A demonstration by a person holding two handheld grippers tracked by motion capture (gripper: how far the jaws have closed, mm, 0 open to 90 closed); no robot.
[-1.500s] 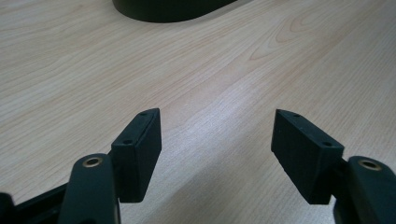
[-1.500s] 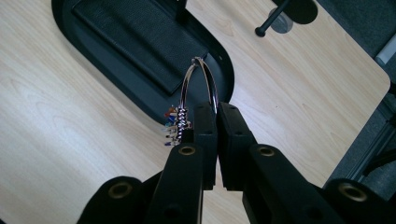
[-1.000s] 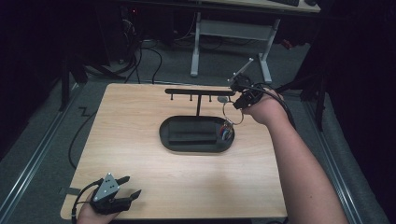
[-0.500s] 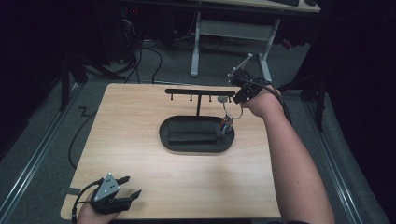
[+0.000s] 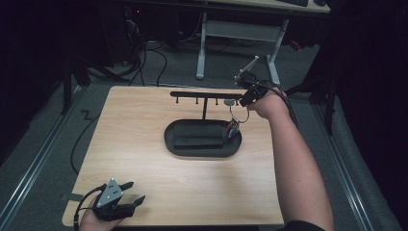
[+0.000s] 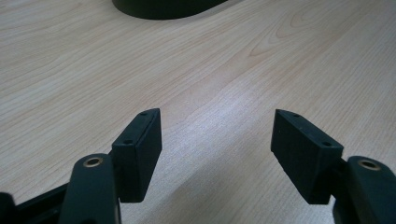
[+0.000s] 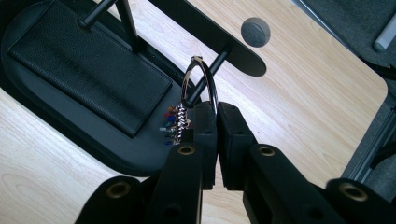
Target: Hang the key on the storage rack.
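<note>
The key ring [image 7: 200, 80], a thin silver loop with a small bunch of coloured beads or charms [image 7: 173, 122] hanging from it, is pinched between the two black jaws of the right gripper [image 7: 216, 108]. The jaws are pressed almost together, with only the wire of the ring between their pads. In the right gripper view the ring stands upright above the jaw tips, just in front of one of the pegs under the stand's black crossbar [image 7: 201, 28]; whether it touches the peg cannot be told. In the high view the ring [image 5: 239, 114] hangs below the right gripper [image 5: 246, 98] at the right end of the crossbar [image 5: 204, 94], and the charms [image 5: 233, 129] dangle over the right end of the oval black tray [image 5: 202, 148] that forms the stand's base. A flat black pad [image 7: 88, 65] lies in the tray, to the left of the charms. The person's right forearm [image 5: 298, 163] reaches in from the lower right across the wooden table [image 5: 144, 125].

The left gripper [image 5: 129, 193] sits at the near left corner of the table, well apart from the stand. In the left gripper view its jaws stand wide apart with nothing between them, only bare wood [image 6: 210, 84] below and the tray's edge [image 6: 163, 7] far ahead.
</note>
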